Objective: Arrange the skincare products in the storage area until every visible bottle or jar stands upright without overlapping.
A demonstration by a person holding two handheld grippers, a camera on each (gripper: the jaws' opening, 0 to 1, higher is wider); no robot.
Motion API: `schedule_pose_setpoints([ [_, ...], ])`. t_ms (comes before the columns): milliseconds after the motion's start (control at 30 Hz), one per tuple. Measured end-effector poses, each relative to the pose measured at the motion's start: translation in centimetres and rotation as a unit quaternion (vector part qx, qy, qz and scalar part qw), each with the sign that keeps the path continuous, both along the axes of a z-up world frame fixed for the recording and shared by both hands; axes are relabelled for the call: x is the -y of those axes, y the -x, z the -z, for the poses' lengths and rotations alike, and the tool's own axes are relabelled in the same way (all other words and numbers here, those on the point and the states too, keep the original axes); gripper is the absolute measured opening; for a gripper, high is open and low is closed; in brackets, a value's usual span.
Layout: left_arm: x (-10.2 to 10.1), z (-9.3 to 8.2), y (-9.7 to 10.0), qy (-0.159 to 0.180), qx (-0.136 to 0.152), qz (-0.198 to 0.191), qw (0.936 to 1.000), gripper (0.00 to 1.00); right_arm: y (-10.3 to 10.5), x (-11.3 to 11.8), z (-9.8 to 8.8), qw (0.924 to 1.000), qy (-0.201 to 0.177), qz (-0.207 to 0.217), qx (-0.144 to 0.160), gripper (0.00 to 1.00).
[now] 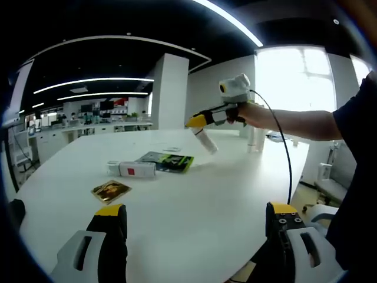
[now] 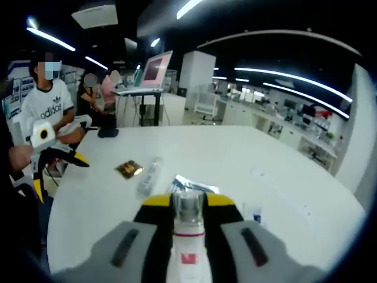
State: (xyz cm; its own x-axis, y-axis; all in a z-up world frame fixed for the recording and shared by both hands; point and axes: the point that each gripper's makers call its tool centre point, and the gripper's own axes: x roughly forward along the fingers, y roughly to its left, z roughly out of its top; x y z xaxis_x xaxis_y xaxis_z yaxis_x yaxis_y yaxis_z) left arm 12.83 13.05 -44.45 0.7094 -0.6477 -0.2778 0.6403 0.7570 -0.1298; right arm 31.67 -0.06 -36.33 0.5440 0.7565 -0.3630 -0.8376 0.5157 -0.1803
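A white bottle (image 1: 206, 141) hangs tilted above the white tabletop (image 1: 194, 200), clamped in the right gripper (image 1: 197, 122). The left gripper (image 1: 194, 227) stands wide apart over bare tabletop; a white tube (image 1: 132, 169), a green packet (image 1: 168, 161) and a gold sachet (image 1: 110, 190) lie beyond. In the right gripper view, the right gripper (image 2: 187, 207) clasps the bottle (image 2: 188, 236), and the left gripper (image 2: 59, 162) shows at the left.

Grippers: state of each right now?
Left gripper: open, holding nothing, above the white table.
Right gripper: closed on a white bottle, held off the table.
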Motion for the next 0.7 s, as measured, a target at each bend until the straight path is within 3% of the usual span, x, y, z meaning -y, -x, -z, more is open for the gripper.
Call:
schedule_pose_setpoints([
  [700, 0.9, -0.2, 0.1, 0.0, 0.003, 0.017, 0.9998, 1.0, 0.7, 5.5, -1.3, 0.9928, -0.084, 0.082, 0.024, 0.17],
])
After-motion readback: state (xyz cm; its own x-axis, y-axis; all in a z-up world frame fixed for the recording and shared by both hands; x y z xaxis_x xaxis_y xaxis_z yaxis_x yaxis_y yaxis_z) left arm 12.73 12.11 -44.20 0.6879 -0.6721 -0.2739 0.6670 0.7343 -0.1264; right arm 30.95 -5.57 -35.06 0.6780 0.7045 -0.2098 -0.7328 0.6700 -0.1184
